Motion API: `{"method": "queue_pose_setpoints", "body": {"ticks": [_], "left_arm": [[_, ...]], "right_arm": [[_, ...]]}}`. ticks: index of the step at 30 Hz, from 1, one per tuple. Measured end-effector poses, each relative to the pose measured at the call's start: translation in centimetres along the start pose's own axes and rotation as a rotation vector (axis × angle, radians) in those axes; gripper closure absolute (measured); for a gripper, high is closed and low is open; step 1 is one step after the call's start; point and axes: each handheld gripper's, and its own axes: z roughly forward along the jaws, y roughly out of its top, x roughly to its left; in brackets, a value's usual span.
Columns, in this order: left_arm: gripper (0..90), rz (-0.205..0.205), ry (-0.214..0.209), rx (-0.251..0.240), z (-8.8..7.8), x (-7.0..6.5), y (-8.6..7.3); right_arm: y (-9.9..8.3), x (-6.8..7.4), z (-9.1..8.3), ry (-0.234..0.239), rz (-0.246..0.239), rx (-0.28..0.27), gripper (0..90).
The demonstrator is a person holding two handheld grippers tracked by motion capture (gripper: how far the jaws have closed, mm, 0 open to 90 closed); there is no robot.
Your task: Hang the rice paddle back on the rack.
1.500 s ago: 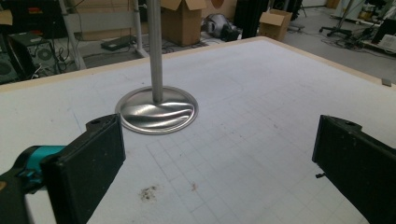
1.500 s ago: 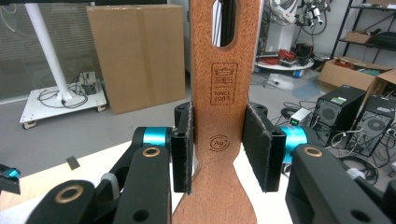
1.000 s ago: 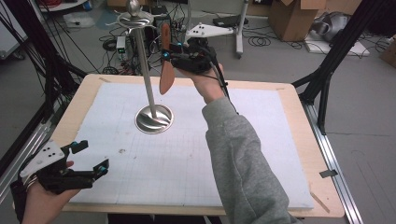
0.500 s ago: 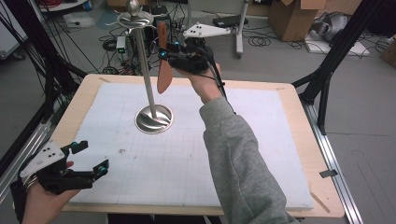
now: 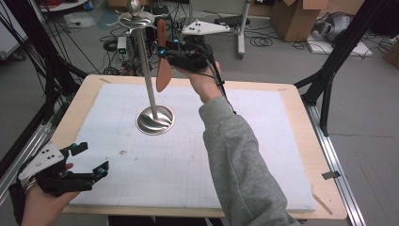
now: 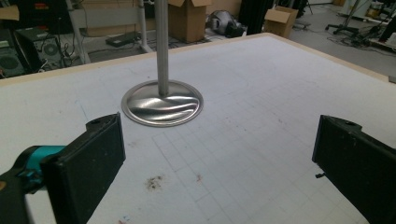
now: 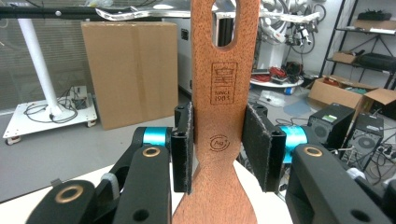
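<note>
A wooden spatula with a slotted handle hangs upright above the far side of the table, and my right gripper is shut on its handle. In the right gripper view both pads press the spatula below its slot, blade downward. It is just right of a tall metal stand with curved hooks at the top and a round base. My left gripper rests at the table's near left corner, open, nothing between its jaws. The left gripper view looks at the stand's base.
A white grid mat covers the wooden table. Black frame struts rise at both sides. Cardboard boxes, cables and equipment lie on the floor beyond the far edge.
</note>
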Motion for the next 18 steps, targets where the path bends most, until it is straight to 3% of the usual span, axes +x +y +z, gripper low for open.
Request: {"method": "queue_pose_setpoints", "body": {"ticks": [18], "left_arm": [[2.9, 0.001, -0.001, 0.006, 0.12, -0.07, -0.08]], "right_arm": [[0.21, 0.35, -0.07, 0.002, -0.007, 0.001, 64.6]]}}
